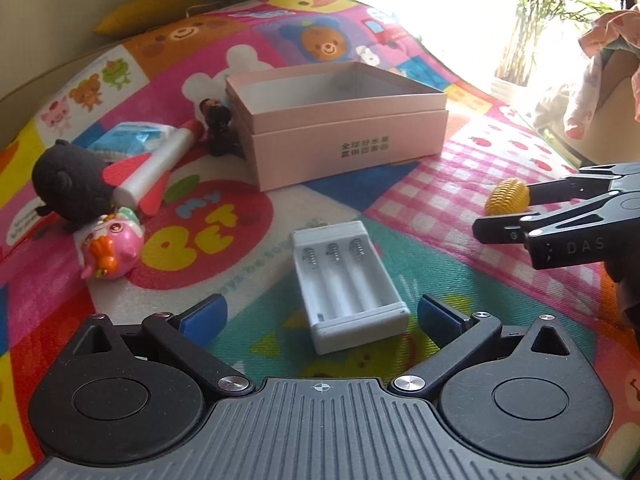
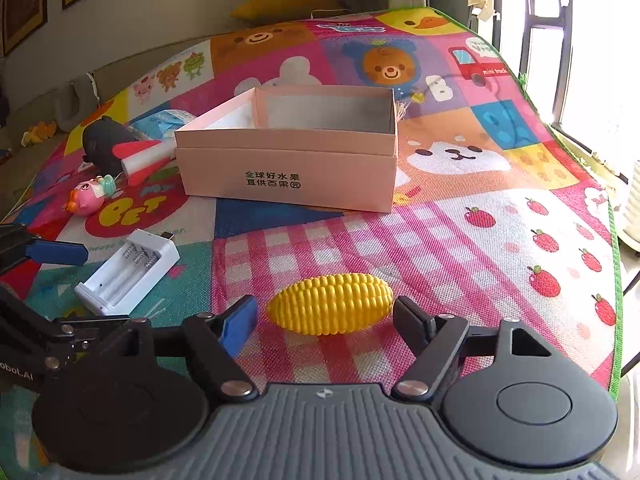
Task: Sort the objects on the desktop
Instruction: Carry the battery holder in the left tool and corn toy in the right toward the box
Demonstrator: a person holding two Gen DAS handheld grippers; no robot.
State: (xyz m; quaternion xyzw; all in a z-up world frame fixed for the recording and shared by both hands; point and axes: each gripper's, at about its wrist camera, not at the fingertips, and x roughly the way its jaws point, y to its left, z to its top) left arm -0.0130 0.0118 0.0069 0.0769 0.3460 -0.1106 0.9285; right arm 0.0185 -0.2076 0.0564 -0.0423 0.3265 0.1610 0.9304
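Our right gripper [image 2: 326, 314] stands released, the corn [image 2: 331, 304] lying crosswise between its fingers, ends toward pads.

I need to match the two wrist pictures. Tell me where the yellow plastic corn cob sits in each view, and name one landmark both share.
Left wrist view: the yellow plastic corn cob lies at the right edge on the pink checked mat patch, partly hidden by the right gripper.
Right wrist view: the cob lies bottom centre, between that gripper's open jaws.
Shared landmark: the open pink cardboard box.
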